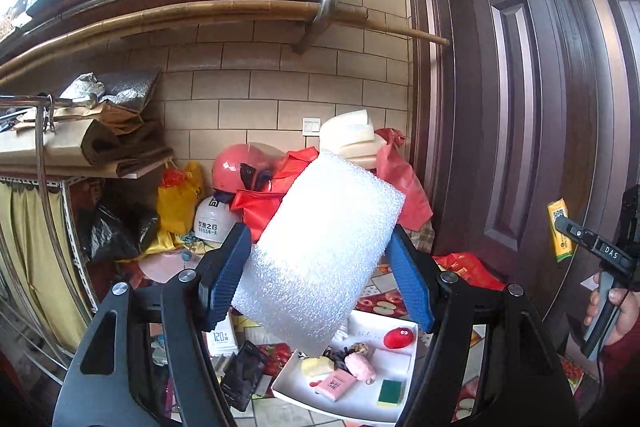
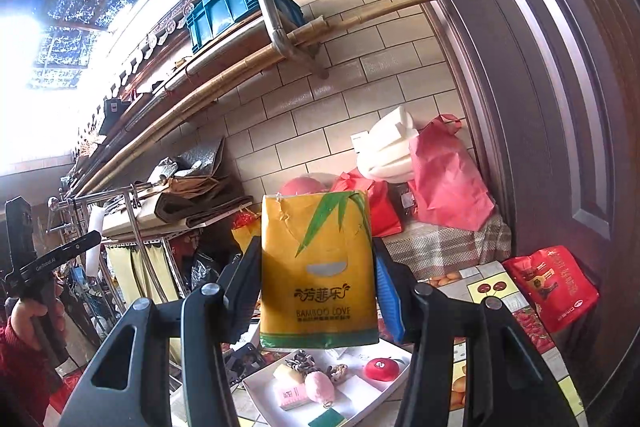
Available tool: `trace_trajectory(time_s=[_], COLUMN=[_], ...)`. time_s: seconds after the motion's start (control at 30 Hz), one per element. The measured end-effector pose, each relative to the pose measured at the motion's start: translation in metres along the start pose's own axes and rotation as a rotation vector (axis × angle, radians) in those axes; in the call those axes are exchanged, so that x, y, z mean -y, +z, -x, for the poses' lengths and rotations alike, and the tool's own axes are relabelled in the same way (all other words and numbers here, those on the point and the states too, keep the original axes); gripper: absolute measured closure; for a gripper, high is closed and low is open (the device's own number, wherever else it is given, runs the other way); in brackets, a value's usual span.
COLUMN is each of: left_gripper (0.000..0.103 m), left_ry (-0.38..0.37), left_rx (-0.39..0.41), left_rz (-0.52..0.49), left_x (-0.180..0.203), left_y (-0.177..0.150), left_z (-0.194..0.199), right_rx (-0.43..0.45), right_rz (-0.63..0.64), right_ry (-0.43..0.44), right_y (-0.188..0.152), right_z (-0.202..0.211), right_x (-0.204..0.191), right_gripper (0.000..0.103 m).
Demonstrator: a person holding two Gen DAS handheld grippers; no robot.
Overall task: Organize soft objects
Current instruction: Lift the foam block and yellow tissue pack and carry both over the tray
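My left gripper (image 1: 318, 267) is shut on a roll of white bubble wrap (image 1: 320, 247) and holds it high above the table. My right gripper (image 2: 316, 287) is shut on a yellow tissue pack (image 2: 318, 271) printed with green bamboo leaves, also held high; the pack shows at the right edge of the left wrist view (image 1: 560, 231). Below both lies a white tray (image 1: 360, 403) holding a red plush ball (image 1: 398, 337), a pink plush (image 1: 360, 365), a pink packet (image 1: 336, 385), a yellow sponge (image 1: 316, 365) and a green sponge (image 1: 390, 393).
The table wears a fruit-print cloth (image 2: 488, 287). Red bags (image 2: 554, 287), helmets (image 1: 236, 167) and white foam (image 2: 388, 147) pile against the tiled wall. A brown door (image 1: 520, 107) stands to the right. A cluttered rack (image 1: 60, 155) stands left. A phone (image 1: 242, 371) lies beside the tray.
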State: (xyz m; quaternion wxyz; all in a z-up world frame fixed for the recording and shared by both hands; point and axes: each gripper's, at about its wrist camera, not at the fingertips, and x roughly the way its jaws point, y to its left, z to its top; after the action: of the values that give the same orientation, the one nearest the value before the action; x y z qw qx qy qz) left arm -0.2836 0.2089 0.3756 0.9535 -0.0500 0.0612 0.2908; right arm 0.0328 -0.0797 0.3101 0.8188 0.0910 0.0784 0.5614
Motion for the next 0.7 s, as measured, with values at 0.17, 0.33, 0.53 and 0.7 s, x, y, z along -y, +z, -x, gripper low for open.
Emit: trace_trajectory(time_s=[0.17, 0.33, 0.53, 0.7], left_gripper=[0.033, 0.033, 0.033, 0.033], left_ry=[-0.021, -0.041, -0.045, -0.050], left_rx=[-0.012, -0.031, -0.057, -0.089], left_rz=[0.021, 0.030, 0.043, 0.061], left_x=[-0.004, -0.005, -0.009, -0.012], left_y=[-0.003, -0.006, -0.013, -0.023], left_z=[-0.011, -0.026, -0.046, -0.065], right_rx=[-0.021, -0.049, -0.081, -0.109], right_rz=[0.008, 0.005, 0.003, 0.002], right_ry=[-0.004, -0.009, -0.008, -0.002], right_y=[-0.002, -0.006, -0.010, -0.014], right_z=[-0.007, -0.017, -0.033, -0.048], right_x=[-0.003, -0.002, -0.002, -0.004], right_gripper=[0.052, 0.052, 0.052, 0.052])
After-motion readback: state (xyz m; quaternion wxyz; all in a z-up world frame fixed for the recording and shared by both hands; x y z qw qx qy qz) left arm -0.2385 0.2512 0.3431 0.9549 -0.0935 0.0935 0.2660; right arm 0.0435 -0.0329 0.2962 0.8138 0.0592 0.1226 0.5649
